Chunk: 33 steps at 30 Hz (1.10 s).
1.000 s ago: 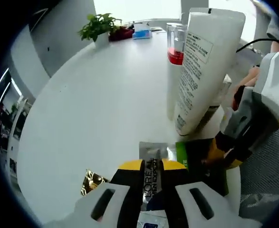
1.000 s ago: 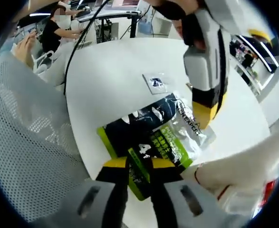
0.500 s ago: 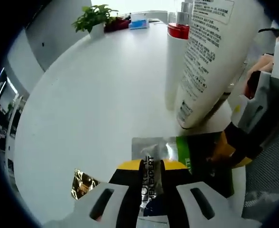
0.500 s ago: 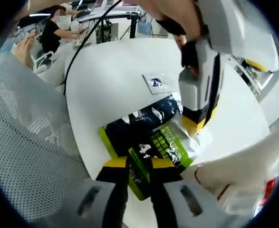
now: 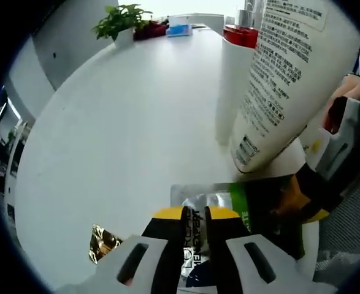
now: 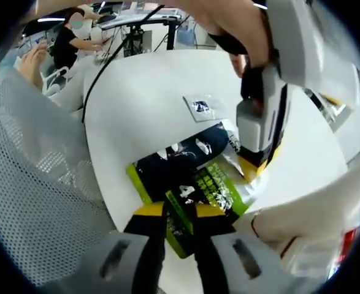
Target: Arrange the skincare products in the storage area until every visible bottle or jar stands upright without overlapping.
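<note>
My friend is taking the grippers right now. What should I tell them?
Left gripper: shut on the silver sachet, which lies on the white table.
Right gripper: shut on the black-and-green packet, which lies partly over that sachet.
Nearby: a big white tube and a red-capped bottle stand upright; a gold sachet and a small clear sachet lie flat, apart.
Done: the tube and the bottle stand.
Left: separate the two overlapping packs and place them without overlap.

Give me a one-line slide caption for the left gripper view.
Left gripper clamps a silver sachet beside a green-and-black packet, below a tall white tube on the white table.
</note>
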Each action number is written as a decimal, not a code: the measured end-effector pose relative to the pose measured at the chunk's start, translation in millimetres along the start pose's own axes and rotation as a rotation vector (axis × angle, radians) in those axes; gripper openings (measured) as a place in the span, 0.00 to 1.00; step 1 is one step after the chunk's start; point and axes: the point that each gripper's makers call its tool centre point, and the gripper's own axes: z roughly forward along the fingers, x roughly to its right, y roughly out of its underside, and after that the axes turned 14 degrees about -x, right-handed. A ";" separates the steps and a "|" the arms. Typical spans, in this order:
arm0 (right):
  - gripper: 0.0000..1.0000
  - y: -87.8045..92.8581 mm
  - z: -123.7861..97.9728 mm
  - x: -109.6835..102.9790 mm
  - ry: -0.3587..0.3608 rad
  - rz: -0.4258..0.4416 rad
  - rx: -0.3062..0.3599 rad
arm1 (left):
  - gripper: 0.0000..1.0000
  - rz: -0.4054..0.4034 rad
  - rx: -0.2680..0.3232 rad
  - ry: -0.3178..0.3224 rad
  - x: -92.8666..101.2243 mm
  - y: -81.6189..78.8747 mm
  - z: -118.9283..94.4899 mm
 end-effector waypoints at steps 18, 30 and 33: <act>0.16 -0.1 -0.5 -1.8 0.008 -0.022 -0.009 | 0.05 -0.017 0.018 0.005 6.2 -10.4 2.1; 0.16 -0.5 -0.6 -1.7 0.008 -0.033 -0.011 | 0.08 -0.068 0.047 -0.052 2.2 -1.2 -27.3; 0.16 -0.8 -0.6 -1.6 0.009 -0.040 -0.014 | 0.09 -0.081 0.050 -0.080 1.8 2.7 -37.0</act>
